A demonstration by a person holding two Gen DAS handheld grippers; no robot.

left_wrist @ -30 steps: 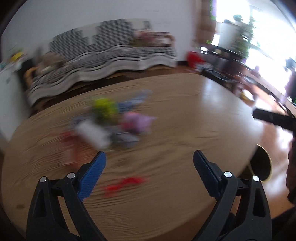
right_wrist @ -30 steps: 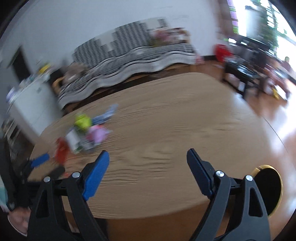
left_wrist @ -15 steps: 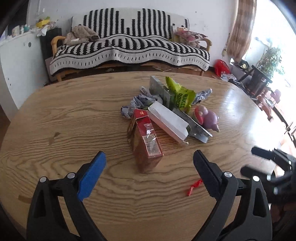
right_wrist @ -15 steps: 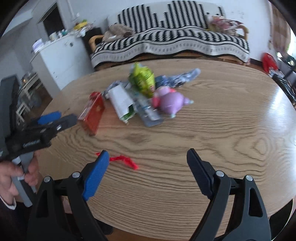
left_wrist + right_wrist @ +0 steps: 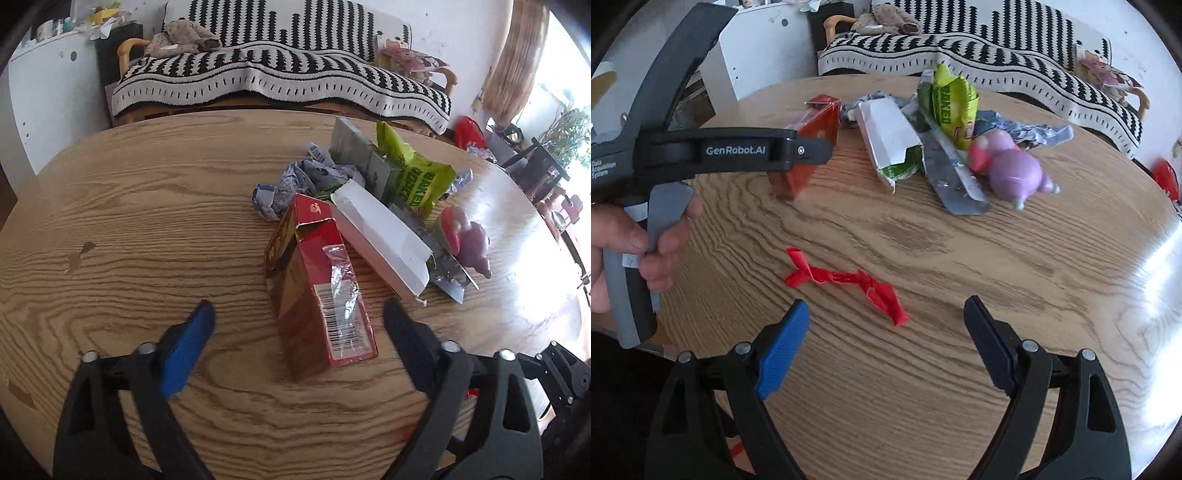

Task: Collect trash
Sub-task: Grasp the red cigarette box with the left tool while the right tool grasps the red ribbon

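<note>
wooden table [image 5: 147, 206], striped sofa [image 5: 280, 77], white cabinet [image 5: 48, 85]

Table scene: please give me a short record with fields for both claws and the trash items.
surface: wooden table
left claw: open, red carton between its fingers, not gripped
right claw: open, just before the red wrapper scrap
red carton: lying on its side
red wrapper scrap: alone, apart from pile
pile: white box, green snack bag, purple toy, crumpled wrapper
</note>
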